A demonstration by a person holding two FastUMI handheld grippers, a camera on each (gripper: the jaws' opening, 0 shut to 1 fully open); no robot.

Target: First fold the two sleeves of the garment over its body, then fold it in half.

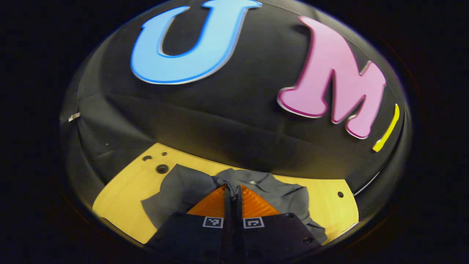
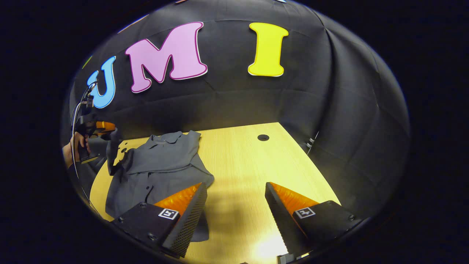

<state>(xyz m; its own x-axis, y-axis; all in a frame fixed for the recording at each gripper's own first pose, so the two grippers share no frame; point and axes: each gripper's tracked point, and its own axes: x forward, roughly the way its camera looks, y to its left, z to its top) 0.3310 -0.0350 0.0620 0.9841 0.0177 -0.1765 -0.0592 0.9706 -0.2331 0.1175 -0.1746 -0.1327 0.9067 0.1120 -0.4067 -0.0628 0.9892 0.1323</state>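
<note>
Left tongs (image 1: 232, 194) were pressed together, pinching a sleeve (image 1: 223, 182) of the grey shirt (image 2: 157, 165) and holding it lifted off the yellow surface (image 2: 249, 165). Right tongs (image 2: 234, 205) were spread wide, empty, hovering just beside the shirt's near edge. Step judged: first sleeve fold. Next move calls for carrying the sleeve across the body. Shirt lay flat, collar toward the booth wall, long axis running near-to-far.
</note>
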